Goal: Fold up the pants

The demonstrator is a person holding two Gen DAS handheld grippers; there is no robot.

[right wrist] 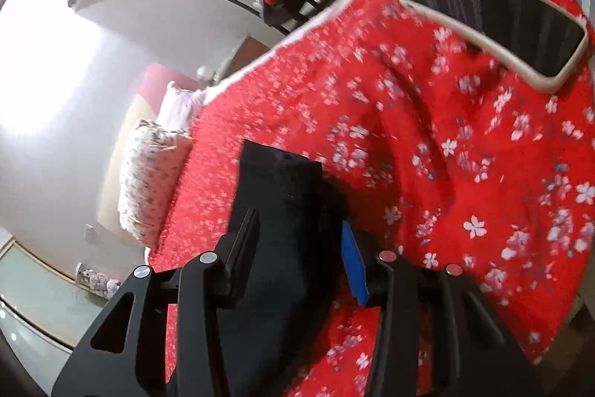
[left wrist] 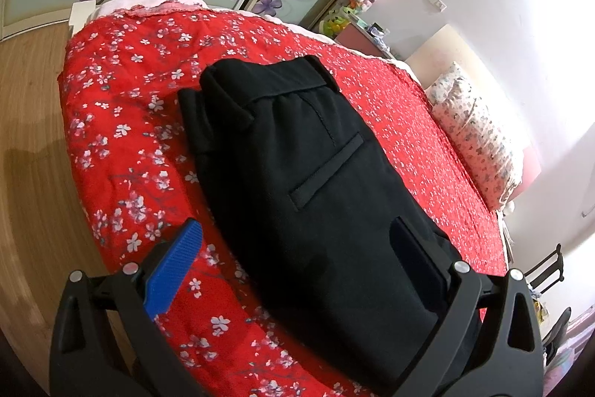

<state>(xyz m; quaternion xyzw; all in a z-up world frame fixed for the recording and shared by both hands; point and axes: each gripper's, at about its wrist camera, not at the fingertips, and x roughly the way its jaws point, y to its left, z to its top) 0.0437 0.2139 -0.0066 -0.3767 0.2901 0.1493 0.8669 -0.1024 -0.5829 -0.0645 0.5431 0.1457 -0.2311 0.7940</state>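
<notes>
Lying folded on your red floral bedspread [left wrist: 122, 106], the black pants [left wrist: 297, 173] show no readable label; left gripper [left wrist: 297, 248] spread wide over them, right gripper [right wrist: 303, 240] half-open around black cloth, grip unclear.

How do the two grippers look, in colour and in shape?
Both the left gripper and the right gripper have matte black angular frames with triangular cut-outs and round silver bolts. Each shows one ribbed blue finger pad and one dark one. No cables, markings or sleeves are visible.
</notes>
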